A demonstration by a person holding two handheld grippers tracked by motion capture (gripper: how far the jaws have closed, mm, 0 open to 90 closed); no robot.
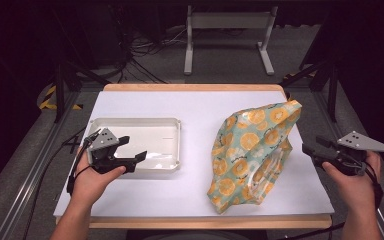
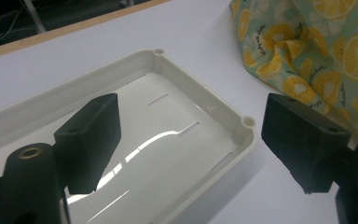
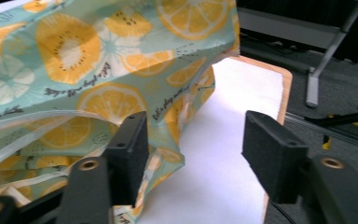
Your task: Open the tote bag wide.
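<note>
The white-topped bench (image 1: 145,200) with a wooden edge carries everything. Right of the tray, the crumpled teal cloth bag printed with orange slices (image 1: 252,150) slumps on its side, mouth toward the person, probably for easy reach. The shallow white plastic tray (image 1: 172,125) lies flat and bare, seemingly ready to receive contents. The right tongs (image 1: 311,149) hang open just beside the bag; the left tongs (image 1: 132,150) stand open over the tray's near rim, holding nothing.

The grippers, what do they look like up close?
Both are black handheld tools. The left claw and right claw each carry a grey three-cornered plate on top, blocky black pads with brass-coloured rivets, and a trailing black cable. Forearms are bare, without sleeves.
</note>
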